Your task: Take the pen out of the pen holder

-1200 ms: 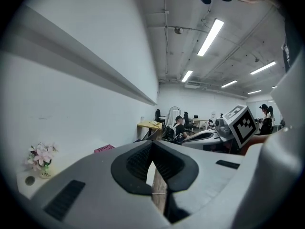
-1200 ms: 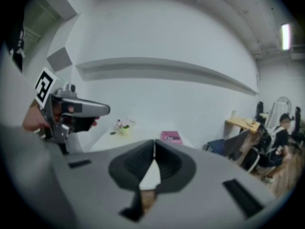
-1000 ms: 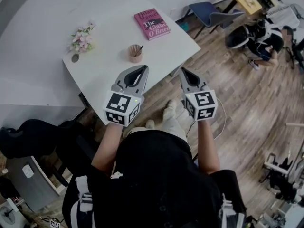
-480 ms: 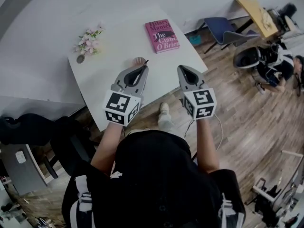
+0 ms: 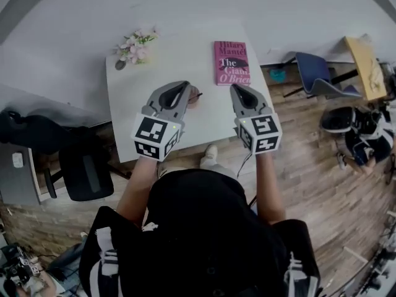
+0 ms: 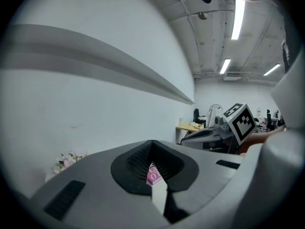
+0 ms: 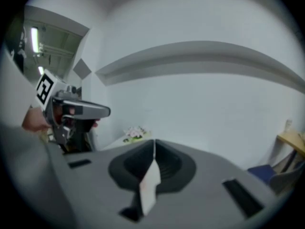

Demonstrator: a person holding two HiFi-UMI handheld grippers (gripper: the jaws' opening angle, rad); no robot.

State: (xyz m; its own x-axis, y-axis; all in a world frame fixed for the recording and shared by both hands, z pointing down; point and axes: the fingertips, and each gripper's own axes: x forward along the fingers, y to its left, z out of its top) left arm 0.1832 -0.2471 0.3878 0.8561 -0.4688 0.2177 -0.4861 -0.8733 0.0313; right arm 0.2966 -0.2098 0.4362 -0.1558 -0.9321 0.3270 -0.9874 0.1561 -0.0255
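Note:
A small brown pen holder (image 5: 194, 98) stands near the front edge of the white table (image 5: 167, 60). A dark pen (image 5: 198, 94) pokes out of it to the right. My left gripper (image 5: 184, 86) hovers just left of the holder and hides most of it; its jaws are shut with nothing between them. My right gripper (image 5: 236, 90) is a short way right of the holder, over the table's front edge, shut and empty. In the left gripper view the closed tips (image 6: 152, 142) point at the wall. The right gripper view shows its jaws (image 7: 154, 141) closed too.
A pink book (image 5: 232, 62) lies at the table's far right, and a small bunch of flowers (image 5: 137, 44) at the far left. A black chair (image 5: 83, 169) stands left of the table, a blue chair (image 5: 315, 73) and a yellow table (image 5: 368, 67) to the right. A white wall runs behind.
Both grippers have swung toward the table and now sit over its front edge. The pen holder, earlier in plain view ahead of the left gripper, is now mostly hidden beside its tip.

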